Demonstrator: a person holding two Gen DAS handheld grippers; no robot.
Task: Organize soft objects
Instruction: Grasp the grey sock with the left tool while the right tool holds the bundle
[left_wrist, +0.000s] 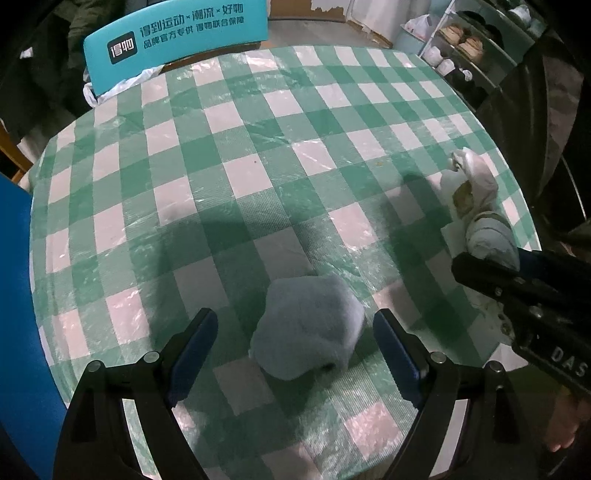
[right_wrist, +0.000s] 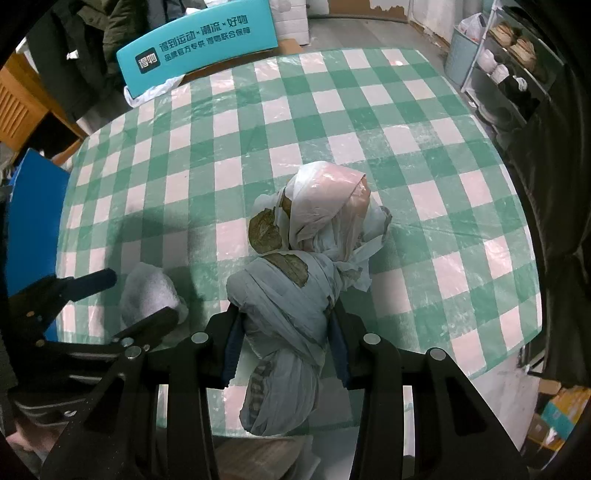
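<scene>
Partly cut off at the right edge of the left wrist view, the right gripper (left_wrist: 480, 266) meets a wrapped bundle (left_wrist: 480, 206). A checked tablecloth (left_wrist: 258, 147) fills the frame, a teal sign (left_wrist: 177, 37) at upper left. Low and central, the left gripper (left_wrist: 295, 332) stands spread around a grey-blue cloth (left_wrist: 306, 328), pads apart from it.

Below, in the right wrist view, the bundle's (right_wrist: 291, 295) lower end is hidden by the frame. Shelves (right_wrist: 509, 55) stand upper right. The right gripper (right_wrist: 284, 343) pinches the bundle at centre; the cloth (right_wrist: 151, 295) lies at left.
</scene>
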